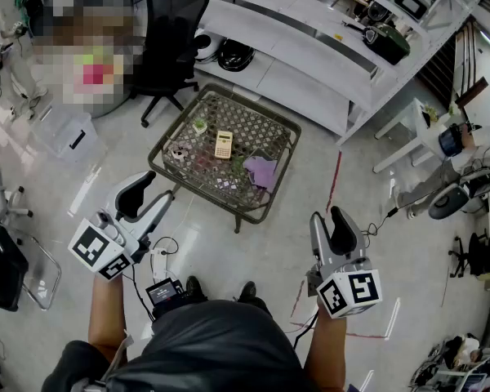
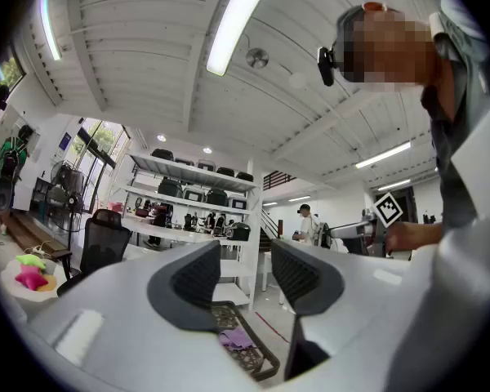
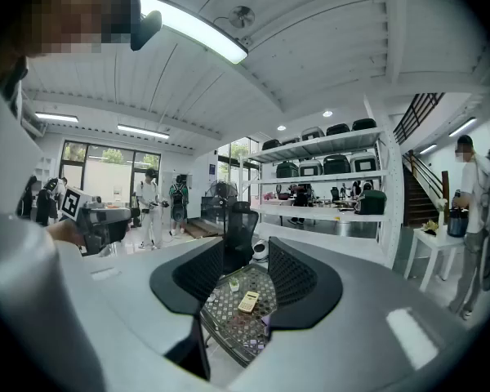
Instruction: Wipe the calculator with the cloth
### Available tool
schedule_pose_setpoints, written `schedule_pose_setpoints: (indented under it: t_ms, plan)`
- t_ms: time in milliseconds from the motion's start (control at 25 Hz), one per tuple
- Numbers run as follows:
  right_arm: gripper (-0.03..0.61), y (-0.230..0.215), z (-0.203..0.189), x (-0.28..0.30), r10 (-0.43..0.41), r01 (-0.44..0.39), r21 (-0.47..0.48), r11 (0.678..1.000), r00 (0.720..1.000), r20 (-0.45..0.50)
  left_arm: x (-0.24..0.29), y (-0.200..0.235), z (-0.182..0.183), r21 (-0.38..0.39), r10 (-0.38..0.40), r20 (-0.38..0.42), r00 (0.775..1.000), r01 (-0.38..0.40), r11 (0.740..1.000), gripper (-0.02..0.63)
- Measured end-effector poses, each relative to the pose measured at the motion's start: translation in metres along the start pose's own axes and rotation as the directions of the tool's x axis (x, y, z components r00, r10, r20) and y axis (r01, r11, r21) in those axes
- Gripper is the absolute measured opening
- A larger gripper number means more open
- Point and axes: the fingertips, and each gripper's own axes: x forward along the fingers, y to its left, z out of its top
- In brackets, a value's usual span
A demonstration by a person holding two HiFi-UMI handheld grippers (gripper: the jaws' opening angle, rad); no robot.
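head view shows a low table (image 1: 251,107) with a woven lattice top and a dark rounded rim, standing on a pale glossy floor. the calculator (image 1: 223,144) lies flat near the middle of this top; it is a small cream rectangle with rows of keys. the cloth (image 1: 261,171) is purple, soft and crumpled, and it lies near the right corner of the table, apart from the calculator. a small pale green object (image 1: 200,125) stands to the left of the calculator. behind the table there is a black mesh office chair (image 1: 173,23) and long white shelves (image 1: 310,51).

you hold both tools well before the table, with nothing touching them. your left gripper (image 1: 147,196) has smooth grey-white fingers with dark ribbed pads; in the left gripper view its jaws are spread and there is only air between them, with the cloth (image 2: 235,337) far behind. your right gripper (image 1: 329,223) is also spread and empty; in the right gripper view the calculator (image 3: 247,302) appears far away in the gap between its jaws.
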Motion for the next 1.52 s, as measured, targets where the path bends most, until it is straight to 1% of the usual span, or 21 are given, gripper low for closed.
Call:
schedule_pose_setpoints:
  t_ms: [400, 800, 920, 1080, 1200, 1320, 1520]
  plan:
    - [0.158, 0.004, 0.000, 0.001, -0.003, 0.003, -0.011, 1.000, 1.000, -0.005, -0.003, 0.003, -0.002, -0.011, -0.006, 0.005, 1.000, 0.006, 1.000, 0.210]
    - [0.157, 0.021, -0.001, 0.013, -0.013, 0.012, -0.018, 1.000, 0.999, -0.034, -0.014, 0.018, -0.006, -0.031, -0.015, 0.008, 1.000, 0.015, 0.999, 0.210]
    - [0.157, 0.025, -0.001, 0.018, -0.018, 0.018, -0.005, 1.000, 1.000, -0.023, -0.019, 0.025, -0.009, -0.036, -0.016, 0.012, 1.000, 0.017, 0.999, 0.210]
    - [0.156, 0.033, 0.004, 0.022, -0.022, 0.022, 0.038, 0.999, 1.000, 0.009, -0.028, 0.034, -0.009, -0.040, -0.007, 0.026, 1.000, 0.008, 0.999, 0.210]
    - [0.156, 0.035, 0.005, 0.028, -0.017, 0.017, 0.031, 0.999, 1.000, 0.004, -0.030, 0.038, -0.010, -0.045, -0.001, 0.031, 1.000, 0.002, 0.999, 0.210]
    - [0.156, 0.032, 0.004, 0.040, -0.010, 0.010, 0.029, 1.000, 1.000, -0.009, -0.028, 0.041, -0.013, -0.051, 0.008, 0.020, 1.000, -0.007, 0.999, 0.210]
    - [0.156, 0.014, -0.011, 0.064, 0.020, -0.019, 0.054, 0.998, 1.000, -0.021, -0.019, 0.044, -0.024, -0.046, 0.029, -0.023, 0.999, -0.030, 0.998, 0.210]
